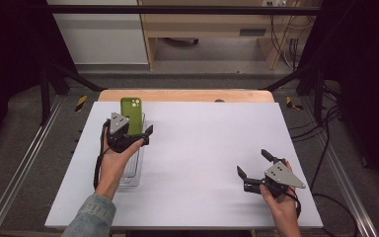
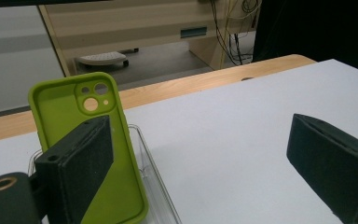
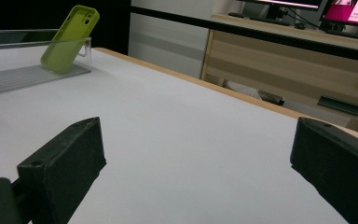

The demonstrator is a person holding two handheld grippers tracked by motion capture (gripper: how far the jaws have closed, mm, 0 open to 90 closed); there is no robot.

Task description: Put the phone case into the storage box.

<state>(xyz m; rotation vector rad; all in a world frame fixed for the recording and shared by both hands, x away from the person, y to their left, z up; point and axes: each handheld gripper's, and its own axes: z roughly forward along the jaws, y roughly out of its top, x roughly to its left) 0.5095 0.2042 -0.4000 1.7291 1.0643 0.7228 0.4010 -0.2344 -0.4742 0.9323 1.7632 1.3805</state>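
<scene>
A white-topped table (image 1: 202, 148) with a wooden far edge carries 1 clear plastic tray (image 1: 131, 175) at its left, a green phone case (image 1: 131, 114) propped inside it.

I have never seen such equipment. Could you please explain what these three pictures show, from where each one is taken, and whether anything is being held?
No robot arm is here: a person holds a hand tool with two black fingers in each hand. The high view looks down on a white table. The left gripper is at the left of it, the right gripper at the right.

The other two pictures come from small cameras that ride on the tools, each looking along its own fingers.

On the table lies a clear plastic tray. A green phone case stands in its far end, leaning, with its hollow inner side toward the left gripper.

Nothing is held. Both grippers are open. One finger of the left gripper is in front of the case, but the case is not clamped between the fingers. The right gripper waits over bare table.
</scene>
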